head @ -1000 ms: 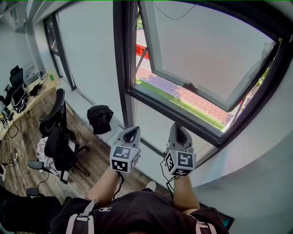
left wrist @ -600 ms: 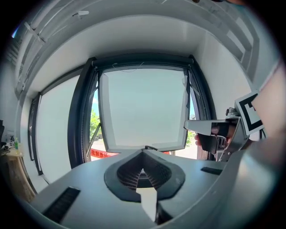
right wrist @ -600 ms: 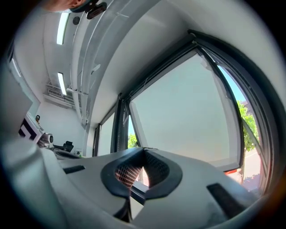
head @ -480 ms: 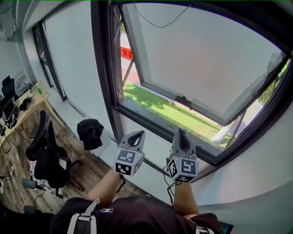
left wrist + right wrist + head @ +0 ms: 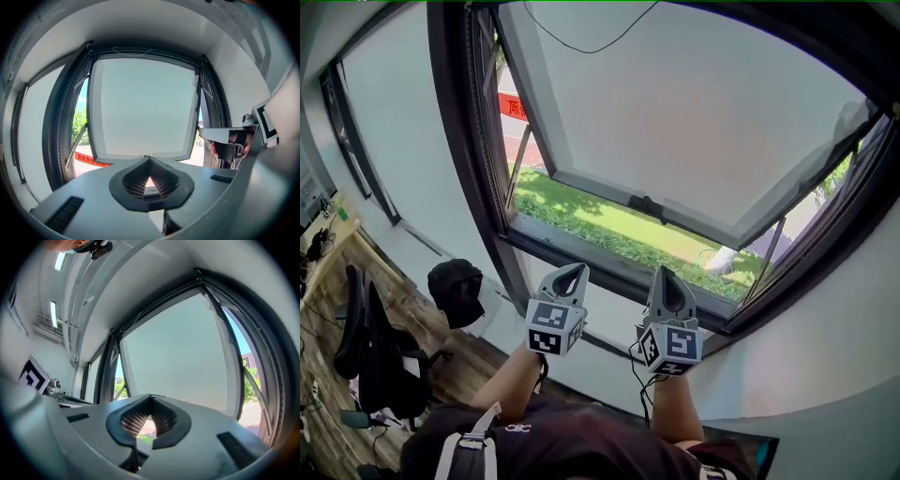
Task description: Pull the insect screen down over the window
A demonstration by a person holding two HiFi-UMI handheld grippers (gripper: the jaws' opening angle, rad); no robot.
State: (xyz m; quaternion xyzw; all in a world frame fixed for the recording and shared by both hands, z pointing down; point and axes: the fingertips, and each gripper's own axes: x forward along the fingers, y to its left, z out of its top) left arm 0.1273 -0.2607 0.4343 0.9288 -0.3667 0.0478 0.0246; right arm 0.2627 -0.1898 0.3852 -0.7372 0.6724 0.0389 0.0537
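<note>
The dark-framed window [image 5: 467,178] fills the head view, and its white sash [image 5: 694,112] is swung outward with a black handle [image 5: 648,205] on its lower rail. A thin cord [image 5: 581,44] sags across the top of the opening. No screen covers the opening. My left gripper [image 5: 577,269] and right gripper [image 5: 663,273] are side by side below the sill, pointing at the window, both shut and empty. In the left gripper view the shut tips [image 5: 147,158] aim at the sash's lower edge. The right gripper's shut tips [image 5: 151,396] aim the same way.
A black bundle [image 5: 457,291] rests on the low ledge left of the grippers. A black office chair [image 5: 364,349] stands on the wooden floor at lower left, and a desk [image 5: 326,234] with gear is beyond it. Outside are a lawn [image 5: 609,225] and a red banner [image 5: 514,106].
The head view has swung up and toward the window, so the opening looks larger and the chair has slid to the lower left. Both grippers stay shut, side by side below the sill.
</note>
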